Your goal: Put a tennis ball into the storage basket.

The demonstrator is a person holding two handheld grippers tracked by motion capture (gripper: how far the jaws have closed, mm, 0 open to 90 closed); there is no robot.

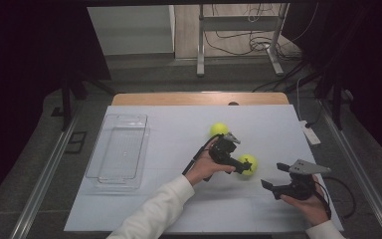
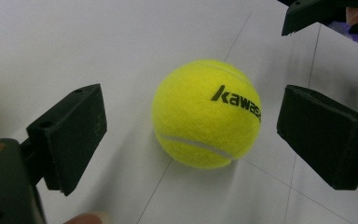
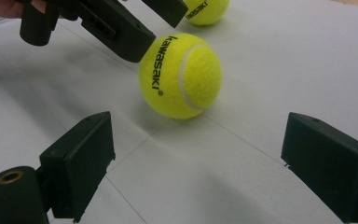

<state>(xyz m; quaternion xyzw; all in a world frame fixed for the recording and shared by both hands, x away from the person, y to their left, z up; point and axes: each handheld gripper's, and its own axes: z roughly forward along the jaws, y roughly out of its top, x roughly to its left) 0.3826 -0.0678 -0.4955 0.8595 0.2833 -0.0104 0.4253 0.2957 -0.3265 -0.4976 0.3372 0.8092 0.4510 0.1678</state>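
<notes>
Tennis ball [image 2: 206, 113] partly hidden behind left hand-held gripper [image 1: 242, 167], contact perhaps none

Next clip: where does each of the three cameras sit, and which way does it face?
High view: above the person's side, facing forward and down on the table; forearms, both hands show.
Left gripper view: on the left gripper, facing the near ball between open jaws.
Right gripper view: on the right gripper, facing that ball; jaws open.
Shared: the near ball, the left gripper.
</notes>
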